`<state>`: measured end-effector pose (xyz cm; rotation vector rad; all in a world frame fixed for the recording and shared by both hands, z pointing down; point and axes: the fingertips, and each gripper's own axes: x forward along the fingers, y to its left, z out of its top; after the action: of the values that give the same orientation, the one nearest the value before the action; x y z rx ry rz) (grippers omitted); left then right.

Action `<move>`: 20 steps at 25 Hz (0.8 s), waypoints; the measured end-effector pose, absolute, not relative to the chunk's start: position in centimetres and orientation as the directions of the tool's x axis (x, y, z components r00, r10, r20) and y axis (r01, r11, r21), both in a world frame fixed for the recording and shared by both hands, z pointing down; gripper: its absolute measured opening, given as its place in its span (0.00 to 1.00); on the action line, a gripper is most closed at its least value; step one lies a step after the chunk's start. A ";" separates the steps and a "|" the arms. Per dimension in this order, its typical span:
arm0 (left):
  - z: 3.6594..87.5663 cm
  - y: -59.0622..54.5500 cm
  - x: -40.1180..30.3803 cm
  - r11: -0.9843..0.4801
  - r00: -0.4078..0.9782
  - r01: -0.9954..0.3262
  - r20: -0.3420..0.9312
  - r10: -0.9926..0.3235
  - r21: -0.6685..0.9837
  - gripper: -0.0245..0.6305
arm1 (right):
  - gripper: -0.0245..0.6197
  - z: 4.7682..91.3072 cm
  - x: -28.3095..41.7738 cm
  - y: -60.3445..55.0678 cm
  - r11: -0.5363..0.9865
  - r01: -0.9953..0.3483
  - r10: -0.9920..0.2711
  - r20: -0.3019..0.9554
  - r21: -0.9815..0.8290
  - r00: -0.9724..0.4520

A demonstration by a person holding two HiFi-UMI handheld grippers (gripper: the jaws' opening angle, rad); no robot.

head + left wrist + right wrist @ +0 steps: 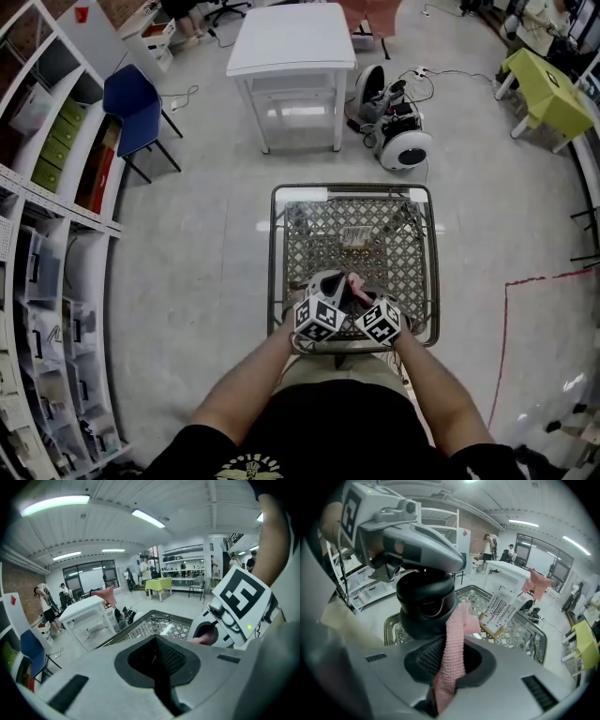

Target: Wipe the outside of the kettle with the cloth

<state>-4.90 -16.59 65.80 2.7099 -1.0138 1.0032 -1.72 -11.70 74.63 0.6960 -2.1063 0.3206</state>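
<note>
The dark kettle (424,604) sits at the near end of a shopping cart's basket and shows between the two marker cubes in the head view (326,284). My left gripper (157,651) is shut, with a dark strip between its pads. In the right gripper view its snout (457,564) lies right on top of the kettle, seemingly gripping the kettle's top. My right gripper (450,667) is shut on a pink knitted cloth (452,653), whose free end lies against the kettle's right side. The cloth (358,280) also shows just ahead of the right cube.
The cart's metal rim (277,272) surrounds a mesh basket holding a barcode card (501,606). Beyond it stand a white table (291,42), a blue chair (136,103), a white wheeled machine (398,131) and a yellow-green table (548,89). Shelves (47,234) line the left.
</note>
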 end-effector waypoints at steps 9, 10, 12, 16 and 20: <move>65.4 -17.2 -5.3 -0.759 0.549 -0.634 0.605 -0.577 -0.148 0.05 | 0.11 75.7 -3.5 -7.0 0.831 -0.549 -0.274 0.800 -0.083 -0.534; 65.4 -17.2 -5.3 -0.759 0.548 -0.633 0.605 -0.578 -0.152 0.05 | 0.11 75.9 -3.9 -6.5 0.836 -0.540 -0.263 0.796 -0.093 -0.545; 65.7 -17.1 -5.3 -0.760 0.546 -0.631 0.605 -0.580 -0.158 0.05 | 0.11 76.2 -4.7 -5.5 0.848 -0.519 -0.244 0.790 -0.107 -0.563; 65.9 -17.1 -5.6 -0.756 0.542 -0.634 0.603 -0.586 -0.165 0.05 | 0.11 76.0 -6.3 -4.3 0.867 -0.482 -0.219 0.775 -0.124 -0.593; 66.0 -17.1 -5.8 -0.746 0.527 -0.645 0.609 -0.593 -0.167 0.05 | 0.11 75.1 -7.8 -3.5 0.882 -0.453 -0.207 0.752 -0.134 -0.626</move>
<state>-5.75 -17.13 66.03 2.6754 -1.0866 1.0210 -7.76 -3.46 75.09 0.4719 -2.2560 0.3995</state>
